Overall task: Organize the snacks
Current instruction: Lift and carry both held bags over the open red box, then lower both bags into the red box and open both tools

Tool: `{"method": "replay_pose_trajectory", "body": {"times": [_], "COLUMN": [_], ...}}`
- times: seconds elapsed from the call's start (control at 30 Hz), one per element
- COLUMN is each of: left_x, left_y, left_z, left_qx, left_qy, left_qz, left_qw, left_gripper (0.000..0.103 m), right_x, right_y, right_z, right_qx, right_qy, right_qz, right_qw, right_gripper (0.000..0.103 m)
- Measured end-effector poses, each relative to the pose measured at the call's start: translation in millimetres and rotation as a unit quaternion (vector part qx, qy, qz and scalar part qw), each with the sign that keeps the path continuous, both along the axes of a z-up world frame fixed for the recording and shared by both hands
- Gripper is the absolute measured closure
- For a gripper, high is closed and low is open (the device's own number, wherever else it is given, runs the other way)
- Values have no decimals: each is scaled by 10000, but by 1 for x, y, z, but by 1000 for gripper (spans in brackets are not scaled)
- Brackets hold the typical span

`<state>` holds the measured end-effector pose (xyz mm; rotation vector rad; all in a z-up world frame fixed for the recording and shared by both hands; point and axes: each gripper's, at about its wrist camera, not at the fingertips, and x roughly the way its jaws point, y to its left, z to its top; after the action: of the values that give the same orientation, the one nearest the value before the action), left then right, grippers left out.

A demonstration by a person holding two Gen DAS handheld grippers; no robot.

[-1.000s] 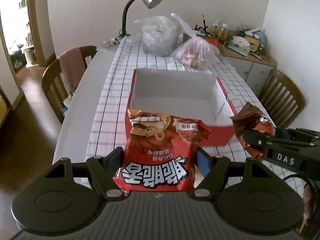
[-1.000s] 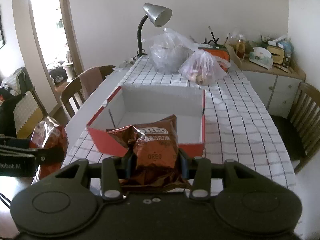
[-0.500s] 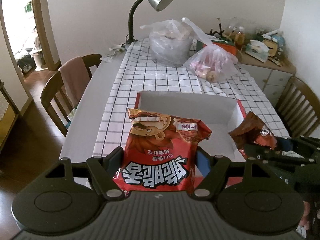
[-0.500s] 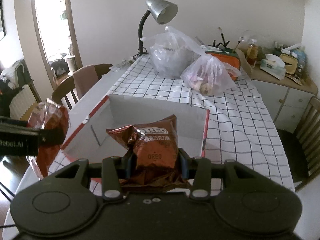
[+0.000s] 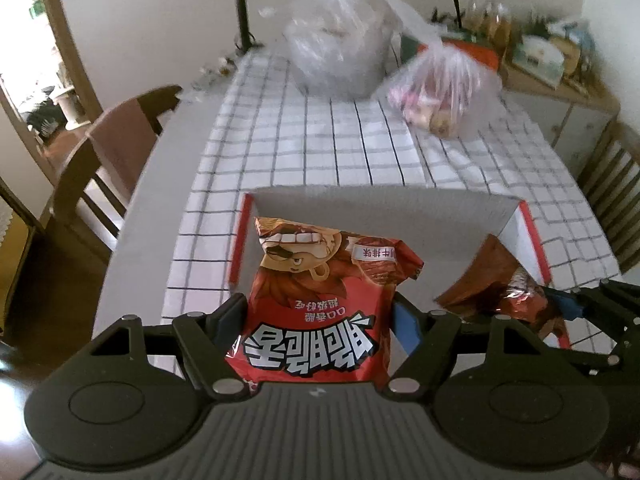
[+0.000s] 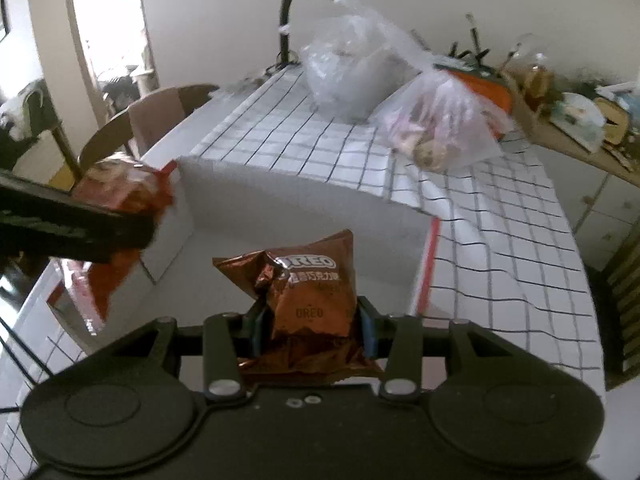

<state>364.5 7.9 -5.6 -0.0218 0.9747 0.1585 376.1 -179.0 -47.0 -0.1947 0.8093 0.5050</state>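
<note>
While both grippers clamp snack bags, checked cloth [image 5: 320,148] covers the table.

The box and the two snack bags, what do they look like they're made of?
Box: likely cardboard, with matte pale grey inner walls, thin flat sides and red outer edges.
Red bag in the left gripper: probably glossy printed plastic film, puffed, with a crimped top.
Oreo bag in the right gripper: seemingly metallised film, with sharp creases catching coppery glints.
</note>
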Motion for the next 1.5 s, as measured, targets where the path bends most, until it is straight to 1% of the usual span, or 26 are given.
{"method": "replay_pose_trajectory", "body": {"times": [0.17, 0.4, 0.57, 0.73, 0.9, 1.07, 1.17, 1.2, 1.23, 1.33, 1.5], "left_x": [23, 39, 42, 44, 41, 31, 19, 15, 10, -2, -28], "left_y": [-5, -6, -8, -8, -8, -4, -4, -3, -2, -2, -2], "left_z": [-27, -63, -75, -77, -75, -62, -51, -47, -42, -29, -9], "left_qx": [16, 54, 99, 98, 105, 16, -24, -44, -66, -101, -166], "left_qy": [459, 1084, 1282, 1310, 1253, 1040, 830, 768, 686, 452, 74], "left_qz": [-22, 49, 67, 170, 261, 359, 370, 381, 394, 381, 285], "left_qw": [9989, 9941, 9917, 9912, 9917, 9939, 9959, 9963, 9968, 9982, 9994], "left_gripper": [27, 27, 27, 28, 28, 28, 28, 28, 28, 28, 28], "right_x": [9, 13, 13, 12, 14, 10, 5, 3, 2, -4, -19], "right_y": [11, 18, 21, 22, 23, 20, 16, 14, 12, 5, -5], "right_z": [-20, -41, -49, -52, -52, -47, -39, -36, -32, -19, 1], "right_qx": [-194, -407, -486, -550, -532, -399, -298, -279, -239, -70, 141], "right_qy": [185, 435, 530, 574, 599, 576, 524, 486, 444, 337, 112], "right_qz": [213, 415, 508, 545, 606, 676, 679, 646, 589, 491, 323], "right_qw": [9994, 9974, 9961, 9953, 9949, 9952, 9959, 9963, 9970, 9982, 9993], "right_gripper": [60, 60, 60, 59, 54, 50, 46, 39, 36, 36, 27]}}
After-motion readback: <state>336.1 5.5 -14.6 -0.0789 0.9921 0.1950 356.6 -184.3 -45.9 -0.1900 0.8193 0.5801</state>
